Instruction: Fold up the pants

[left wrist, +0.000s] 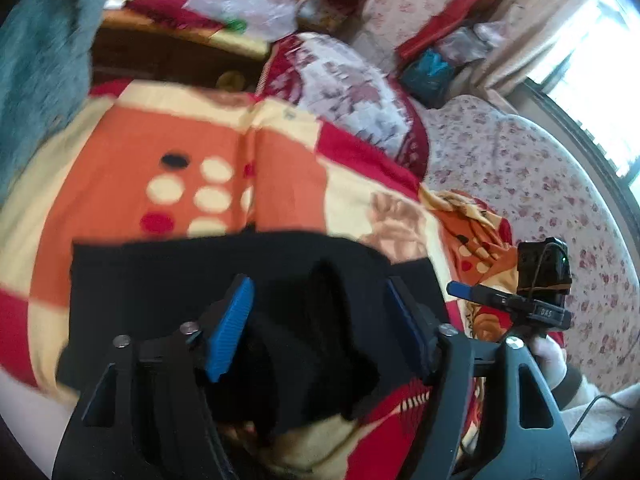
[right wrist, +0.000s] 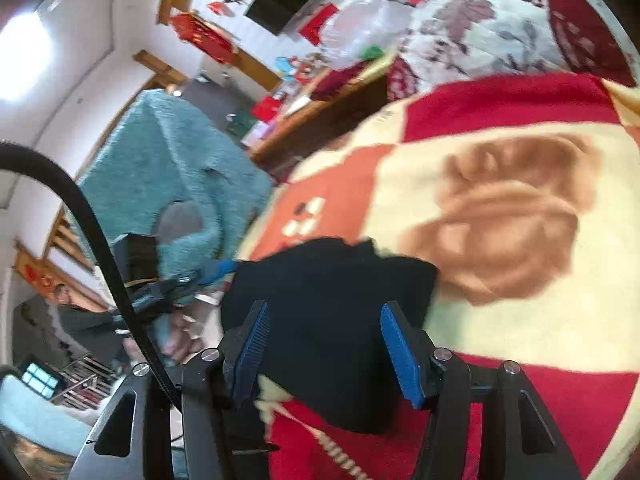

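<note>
The black pants [left wrist: 160, 280] lie as a folded bundle on a red, orange and cream blanket [left wrist: 160, 140]. My left gripper [left wrist: 319, 286] hangs just over their near end, open, its blue pads [left wrist: 230, 328] wide apart with black cloth lying loose between and below them. The right gripper's blue fingertip [left wrist: 460, 290] shows at the pants' right side. In the right wrist view the pants [right wrist: 332, 280] sit between the spread pads [right wrist: 400, 348] of my right gripper [right wrist: 326, 308], which is open and not pressing on them. The left gripper's tip [right wrist: 224, 268] pokes in from the left.
A folded floral quilt [left wrist: 348, 88] lies beyond the blanket, with a flowered sheet [left wrist: 520, 180] to its right by the window. A teal fluffy cloth [right wrist: 172, 160] stands at the left, and a wooden shelf holds a plastic bag [left wrist: 244, 0] and clutter.
</note>
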A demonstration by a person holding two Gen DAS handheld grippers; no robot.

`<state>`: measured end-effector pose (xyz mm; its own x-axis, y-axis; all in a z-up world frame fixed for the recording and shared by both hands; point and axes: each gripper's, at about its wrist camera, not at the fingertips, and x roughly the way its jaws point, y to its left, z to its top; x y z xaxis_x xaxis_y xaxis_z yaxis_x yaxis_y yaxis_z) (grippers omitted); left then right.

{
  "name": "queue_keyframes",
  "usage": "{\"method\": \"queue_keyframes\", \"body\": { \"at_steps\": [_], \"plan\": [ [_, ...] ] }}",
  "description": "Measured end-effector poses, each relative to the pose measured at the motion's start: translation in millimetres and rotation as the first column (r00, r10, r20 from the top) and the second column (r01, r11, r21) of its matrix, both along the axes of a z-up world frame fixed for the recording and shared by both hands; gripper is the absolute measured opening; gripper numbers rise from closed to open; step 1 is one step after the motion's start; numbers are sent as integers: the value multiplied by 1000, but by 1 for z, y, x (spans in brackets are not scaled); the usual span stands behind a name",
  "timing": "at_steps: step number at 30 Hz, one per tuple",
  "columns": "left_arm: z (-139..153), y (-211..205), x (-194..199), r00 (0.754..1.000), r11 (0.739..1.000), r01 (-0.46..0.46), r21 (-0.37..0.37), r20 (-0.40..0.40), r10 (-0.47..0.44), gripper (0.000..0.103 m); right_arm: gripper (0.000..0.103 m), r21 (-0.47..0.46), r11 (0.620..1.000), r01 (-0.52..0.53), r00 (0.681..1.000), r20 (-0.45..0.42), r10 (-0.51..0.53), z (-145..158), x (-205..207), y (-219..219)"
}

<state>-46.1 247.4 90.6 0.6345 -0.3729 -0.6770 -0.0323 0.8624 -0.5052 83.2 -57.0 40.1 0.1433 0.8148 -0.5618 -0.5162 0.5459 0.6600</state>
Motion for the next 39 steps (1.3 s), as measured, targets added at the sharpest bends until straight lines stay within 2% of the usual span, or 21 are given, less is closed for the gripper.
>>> {"method": "queue_keyframes", "body": {
  "at_steps": [3, 5, 8, 10, 11, 12, 13, 16, 17, 20, 21, 23, 25, 26, 27, 28, 30, 31, 32, 35, 39],
  "plan": [
    [-10, -2, -12, 997, 997, -55, 47, -47, 57, 71, 58, -50, 999, 0, 1000, -11, -1, -11, 3, 8],
    [-19, -3, -15, 994, 996, -75, 56, -72, 79, 71, 65, -72, 997, -10, 1000, -29, 8, -19, 5, 8],
    [-31, -2, -11, 989, 994, -106, -33, -105, 102, 72, 69, -87, 996, -4, 998, -57, -1, -34, 10, 7],
    [-38, -7, -5, 987, 989, -117, -85, -124, 106, 73, 68, -53, 999, -3, 995, -99, -2, -43, 16, 7],
    [-41, -13, 1, 986, 989, -115, -89, -133, 103, 73, 64, -31, 1000, 4, 993, -114, -7, -48, 18, 5],
    [-43, -20, 6, 986, 992, -103, -73, -136, 92, 72, 47, -16, 1000, 20, 993, -120, -21, -53, 21, 3],
    [-43, -27, 10, 988, 994, -87, -61, -131, 78, 68, 38, 5, 999, 35, 991, -127, -34, -56, 22, 0],
    [-31, -50, 20, 995, 998, -39, -41, -89, 35, 45, 26, 35, 998, 46, 994, -104, -42, -51, 20, -10],
    [-26, -52, 23, 997, 996, -26, -80, -78, 20, 39, 26, 25, 999, 41, 996, -77, -39, -45, 18, -11],
    [-19, -54, 27, 999, 977, 0, -214, -45, -10, 36, 24, 26, 998, 55, 998, -15, -54, -21, 12, -27],
    [-18, -57, 29, 999, 976, 12, -215, -40, -21, 35, 24, 15, 997, 72, 997, 2, -72, -14, 12, -35],
    [-18, -65, 31, 999, 988, 21, -155, -44, -28, 35, 24, -13, 995, 99, 995, 0, -99, -13, 14, -44],
    [-14, -72, 29, 999, 1000, 5, -27, -38, -6, 35, 24, -34, 990, 137, 990, -21, -137, -20, 16, -55],
    [-12, -76, 28, 999, 998, -9, 69, -34, 12, 36, 24, -34, 988, 150, 988, -26, -151, -23, 17, -61],
    [-15, -76, 28, 999, 994, -11, 110, -48, 16, 40, 24, -37, 986, 164, 986, -30, -165, -26, 18, -65],
    [-21, -72, 29, 996, 992, -7, 124, -88, 18, 42, 24, -63, 982, 176, 984, -28, -178, -30, 19, -67],
    [-31, -58, 23, 994, 997, -35, 62, -105, 41, 43, 28, -130, 973, 192, 978, -55, -200, -42, 24, -68],
    [-32, -50, 17, 993, 998, -58, 38, -99, 61, 43, 36, -127, 970, 208, 973, -72, -218, -43, 24, -71],
    [-32, -41, 9, 990, 995, -93, 42, -102, 96, 43, 37, -116, 966, 230, 968, -76, -240, -40, 24, -73],
    [-31, -18, -12, 980, 984, -167, 56, -104, 172, 43, 37, -134, 953, 272, 962, 20, -272, -13, 17, -74],
    [-37, 5, -41, 954, 963, -265, 47, -133, 269, 43, 39, -75, 979, 187, 970, 171, -172, 35, -2, -47]
  ]
}}
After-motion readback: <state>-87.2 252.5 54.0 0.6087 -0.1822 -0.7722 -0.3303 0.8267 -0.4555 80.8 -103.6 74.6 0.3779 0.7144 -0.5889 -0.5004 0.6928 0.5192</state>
